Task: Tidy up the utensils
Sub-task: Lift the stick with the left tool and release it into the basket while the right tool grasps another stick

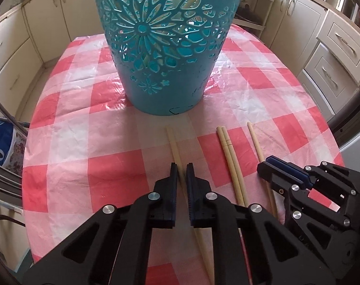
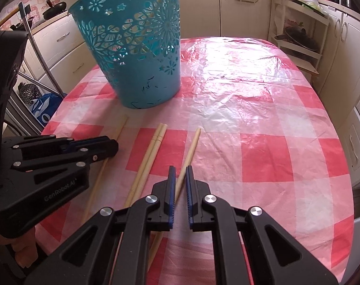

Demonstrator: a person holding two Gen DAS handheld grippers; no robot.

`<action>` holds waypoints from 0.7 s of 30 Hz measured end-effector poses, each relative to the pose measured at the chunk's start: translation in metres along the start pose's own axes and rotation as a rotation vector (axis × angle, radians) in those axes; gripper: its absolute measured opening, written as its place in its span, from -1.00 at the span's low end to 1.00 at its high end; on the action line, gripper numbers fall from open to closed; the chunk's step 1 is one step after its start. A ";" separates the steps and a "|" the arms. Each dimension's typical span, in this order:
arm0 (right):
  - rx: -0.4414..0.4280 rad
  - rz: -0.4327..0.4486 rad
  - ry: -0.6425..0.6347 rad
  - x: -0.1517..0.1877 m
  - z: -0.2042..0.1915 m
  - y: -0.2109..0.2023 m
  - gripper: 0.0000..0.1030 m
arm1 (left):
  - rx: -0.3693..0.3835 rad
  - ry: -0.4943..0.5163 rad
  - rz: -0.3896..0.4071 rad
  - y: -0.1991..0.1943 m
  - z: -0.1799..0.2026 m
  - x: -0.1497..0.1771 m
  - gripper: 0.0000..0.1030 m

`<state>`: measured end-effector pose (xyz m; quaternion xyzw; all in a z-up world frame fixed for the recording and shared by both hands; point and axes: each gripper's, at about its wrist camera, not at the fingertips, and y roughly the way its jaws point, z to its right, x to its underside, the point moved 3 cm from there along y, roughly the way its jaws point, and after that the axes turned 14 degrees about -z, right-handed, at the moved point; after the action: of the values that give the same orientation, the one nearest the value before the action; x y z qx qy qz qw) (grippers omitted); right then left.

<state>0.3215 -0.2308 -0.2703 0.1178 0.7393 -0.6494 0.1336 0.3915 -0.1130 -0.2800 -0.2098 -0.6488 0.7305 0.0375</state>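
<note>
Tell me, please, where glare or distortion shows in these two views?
Right wrist view: strong glare on the far tablecloth, washing out its checks. Left wrist view: only faint sheen beside the basket. Both views: fisheye bends cabinets and table edge; dark corners.

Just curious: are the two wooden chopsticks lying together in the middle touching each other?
Touching. In the left wrist view, the paired wooden chopsticks lie pressed side by side, no gap visible.

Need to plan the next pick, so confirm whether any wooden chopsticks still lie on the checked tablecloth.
Yes: four pale wooden chopsticks lie on the red-and-white checked tablecloth, in front of the teal perforated plastic basket.
</note>
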 end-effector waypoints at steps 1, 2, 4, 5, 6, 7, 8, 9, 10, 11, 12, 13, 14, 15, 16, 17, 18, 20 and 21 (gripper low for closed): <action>0.004 0.000 -0.003 0.000 -0.001 0.000 -0.81 | -0.012 0.011 -0.002 0.000 0.002 0.001 -0.85; 0.009 0.001 -0.006 0.000 -0.002 0.001 -0.80 | -0.024 0.021 -0.001 0.000 0.003 0.001 -0.85; 0.020 0.004 -0.018 0.000 -0.005 0.001 -0.80 | -0.041 0.033 0.005 0.001 0.006 0.002 -0.84; 0.024 0.005 -0.022 0.000 -0.006 0.001 -0.80 | -0.044 0.038 0.005 0.001 0.007 0.002 -0.85; 0.023 0.005 -0.023 -0.001 -0.006 0.001 -0.81 | -0.038 0.040 0.004 0.000 0.006 0.001 -0.85; 0.019 0.006 -0.020 -0.001 -0.006 0.001 -0.81 | -0.029 0.038 0.003 0.000 0.005 0.001 -0.87; 0.016 0.007 -0.016 -0.001 -0.005 0.001 -0.83 | -0.022 0.037 0.002 0.000 0.004 0.001 -0.88; 0.012 0.008 -0.010 -0.001 -0.004 0.001 -0.85 | -0.017 0.038 0.001 0.000 0.004 0.001 -0.89; 0.009 0.008 -0.005 -0.001 -0.003 0.001 -0.85 | -0.011 0.041 0.001 -0.001 0.004 0.001 -0.91; 0.008 0.009 0.000 0.000 -0.002 0.001 -0.86 | -0.006 0.042 0.003 -0.002 0.005 0.001 -0.91; 0.008 0.011 0.005 0.000 -0.001 0.000 -0.87 | -0.003 0.044 0.008 -0.003 0.006 0.001 -0.91; 0.007 0.015 0.010 0.000 0.001 -0.001 -0.88 | 0.001 0.049 0.014 -0.005 0.007 0.001 -0.91; 0.006 0.017 0.015 0.000 0.002 -0.001 -0.88 | 0.005 0.054 0.020 -0.007 0.008 0.001 -0.91; 0.006 0.020 0.019 0.000 0.003 -0.002 -0.88 | 0.008 0.060 0.030 -0.009 0.009 0.001 -0.91; 0.005 0.022 0.024 0.000 0.005 -0.002 -0.88 | 0.009 0.065 0.037 -0.011 0.010 0.001 -0.91; 0.003 0.022 0.028 0.000 0.006 -0.002 -0.88 | 0.013 0.073 0.046 -0.014 0.012 0.000 -0.91; 0.000 0.020 0.033 0.000 0.007 -0.002 -0.88 | 0.017 0.080 0.055 -0.017 0.014 0.000 -0.91; -0.004 0.016 0.041 0.001 0.009 -0.001 -0.88 | 0.025 0.098 0.079 -0.025 0.016 -0.001 -0.91; -0.004 0.017 0.041 0.000 0.009 -0.001 -0.88 | 0.041 0.107 0.094 -0.031 0.017 -0.001 -0.91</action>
<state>0.3212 -0.2398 -0.2708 0.1370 0.7422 -0.6442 0.1242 0.3798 -0.1245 -0.2489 -0.2781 -0.6201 0.7324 0.0420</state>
